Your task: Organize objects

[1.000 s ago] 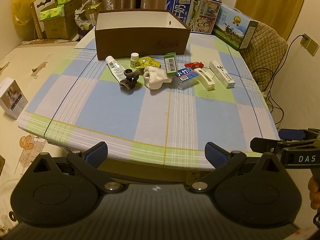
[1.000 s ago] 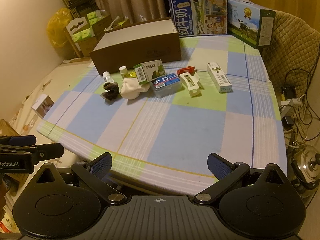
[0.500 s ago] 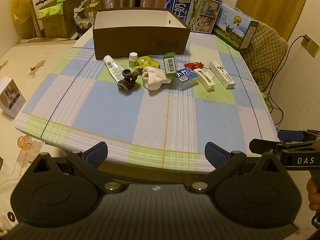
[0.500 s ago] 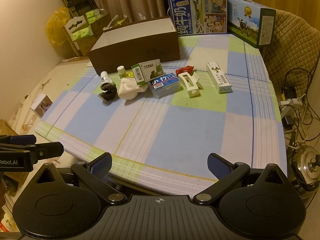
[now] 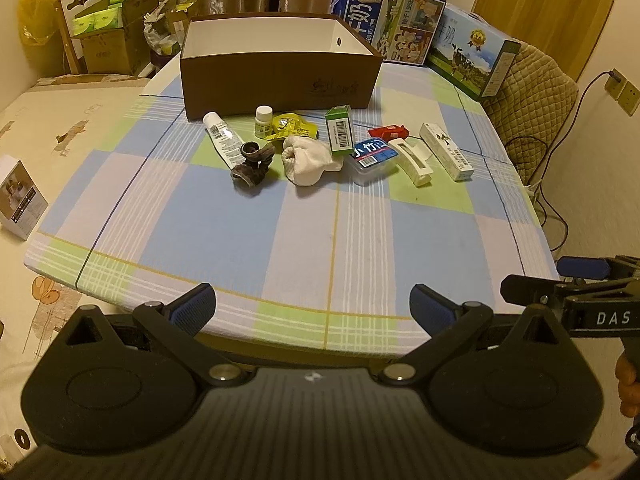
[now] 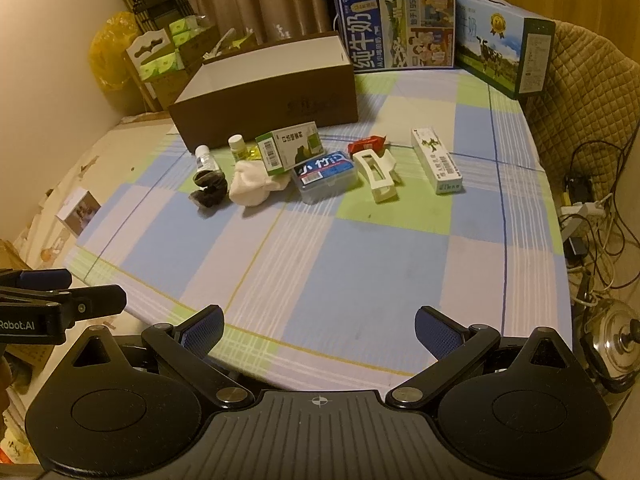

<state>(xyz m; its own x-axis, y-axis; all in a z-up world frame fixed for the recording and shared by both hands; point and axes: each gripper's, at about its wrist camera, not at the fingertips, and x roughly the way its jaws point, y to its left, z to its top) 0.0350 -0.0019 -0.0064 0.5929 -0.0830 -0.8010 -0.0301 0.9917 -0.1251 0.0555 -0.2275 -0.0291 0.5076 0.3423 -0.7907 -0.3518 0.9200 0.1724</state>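
both grippers hang at the near edge of the table, the left gripper and the right gripper each with fingers spread wide and nothing between them. a broad stretch of bare checked cloth lies between them and the things to sort, which sit in a loose row toward the far side: a clear tube, a small bottle, a yellow packet, a dark scrunchie, a white sock, a green box, a blue-lidded case, a red packet, a white clip and a long white box. just behind them stands the open brown box, and two milk cartons line the far edge. the brown box's floor is hidden by its front wall. in the right view the green box covers most of the yellow packet. labels are too small to read. a fingertip shows cut off at the frame edge.
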